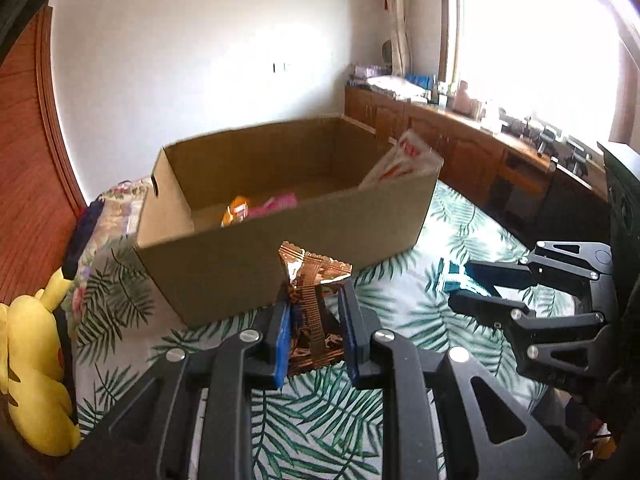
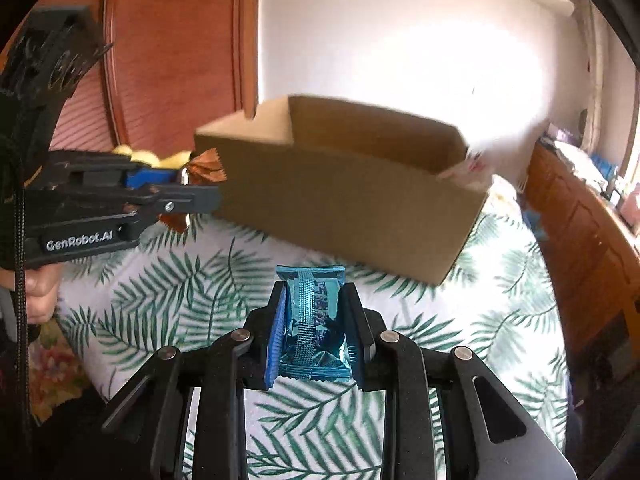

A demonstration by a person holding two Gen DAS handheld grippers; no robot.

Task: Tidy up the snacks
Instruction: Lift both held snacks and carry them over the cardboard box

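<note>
The snacks are split between the two grippers and the box: a copper packet (image 1: 314, 312) is clamped upright in the left gripper (image 1: 316, 336), lifted off the bedspread just short of the near wall of the box (image 1: 248, 276), and a blue packet (image 2: 314, 324) is clamped the same way in the right gripper (image 2: 316, 332), which hangs over the leaf-print bedspread (image 2: 168, 292) to the right of the left one and also short of the box. Both sets of fingers are clenched on their packets, the blue pads pressing each wrapper from either side. Inside the box an orange packet (image 1: 237, 210) and a pink packet (image 1: 276, 202) lie on the floor near the left end, and a white packet with red print (image 1: 404, 158) leans against the right end, poking above the rim. So the job looks partly done: three snacks are boxed and two are in the air, each needing to be carried over the near wall and let go. No loose snacks show on the bedspread, though much of it is out of view. The near wall hides most of the box floor, so more may lie there unseen. The right wrist view is smeared by motion around the box, and the print on the wrappers cannot be read. A yellow plush toy (image 1: 36, 376) sits at the left edge, partly cut off, and the bright window (image 1: 532, 40) washes out the counter (image 1: 480, 136) beneath it at far right.
</note>
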